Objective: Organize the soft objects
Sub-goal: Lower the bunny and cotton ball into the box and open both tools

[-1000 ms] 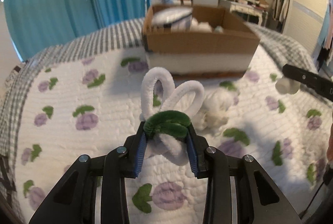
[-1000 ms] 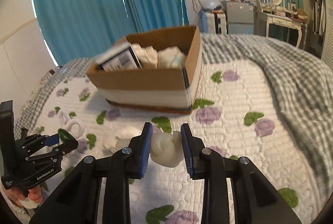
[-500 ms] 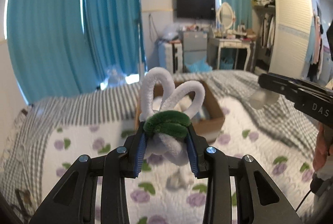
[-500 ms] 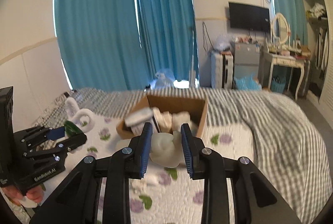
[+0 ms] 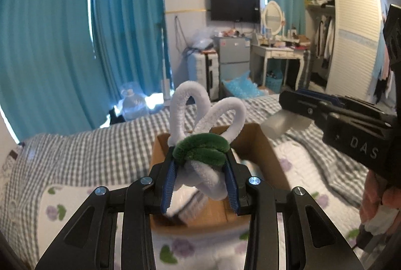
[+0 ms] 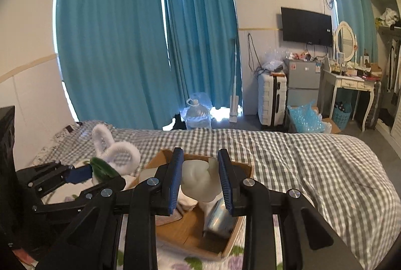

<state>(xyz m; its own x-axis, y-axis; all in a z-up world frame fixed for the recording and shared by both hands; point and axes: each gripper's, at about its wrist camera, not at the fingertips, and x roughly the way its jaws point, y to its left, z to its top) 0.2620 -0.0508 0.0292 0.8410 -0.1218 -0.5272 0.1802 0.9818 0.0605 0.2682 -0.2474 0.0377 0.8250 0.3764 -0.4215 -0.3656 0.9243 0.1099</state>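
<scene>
My left gripper (image 5: 200,176) is shut on a white and green pipe-cleaner flower (image 5: 203,124) and holds it in the air above the cardboard box (image 5: 269,157) on the bed. My right gripper (image 6: 200,177) is shut on a soft white lump (image 6: 198,182), also held over the open box (image 6: 185,232). In the right wrist view the left gripper (image 6: 95,177) with the flower (image 6: 112,149) is at the left. In the left wrist view the right gripper (image 5: 298,107) comes in from the right with the lump (image 5: 283,123).
The box holds folded white cloths (image 6: 185,204) and a bluish pack (image 6: 220,217). A grey checked blanket (image 6: 313,169) covers the far bed over a flowered quilt (image 5: 75,214). Teal curtains (image 6: 125,44), a suitcase (image 6: 272,99) and a dressing table (image 6: 351,84) stand beyond.
Both grippers have risen from the quilt and moved forward over the box, each keeping its object. The box now lies below them, its inside showing.
</scene>
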